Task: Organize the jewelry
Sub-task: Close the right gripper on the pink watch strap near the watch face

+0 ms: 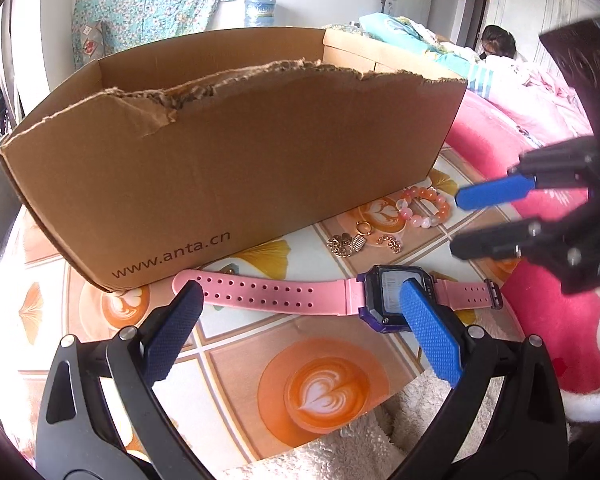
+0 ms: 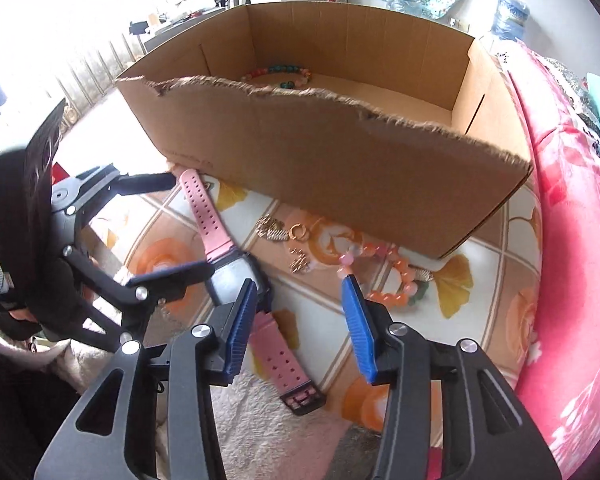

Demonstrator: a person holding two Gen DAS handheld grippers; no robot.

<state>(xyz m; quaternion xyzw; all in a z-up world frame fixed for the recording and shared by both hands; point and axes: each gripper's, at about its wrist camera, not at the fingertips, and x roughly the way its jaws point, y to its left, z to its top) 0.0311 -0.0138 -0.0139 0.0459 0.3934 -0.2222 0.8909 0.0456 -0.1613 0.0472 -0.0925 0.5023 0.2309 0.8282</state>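
Left wrist view has the left gripper (image 1: 298, 300) spread wide over the pink watch (image 1: 332, 294) lying just before the cardboard box (image 1: 236, 160), where a closing pad could skid off its slick strap, while the right gripper (image 2: 300, 312) hangs parted nearby.

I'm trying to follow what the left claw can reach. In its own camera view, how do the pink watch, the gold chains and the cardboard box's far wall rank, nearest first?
From the left claw:
1. Pink watch, lying right at its fingertips.
2. Gold chains, just behind, toward the right.
3. Cardboard box, far wall at the back.
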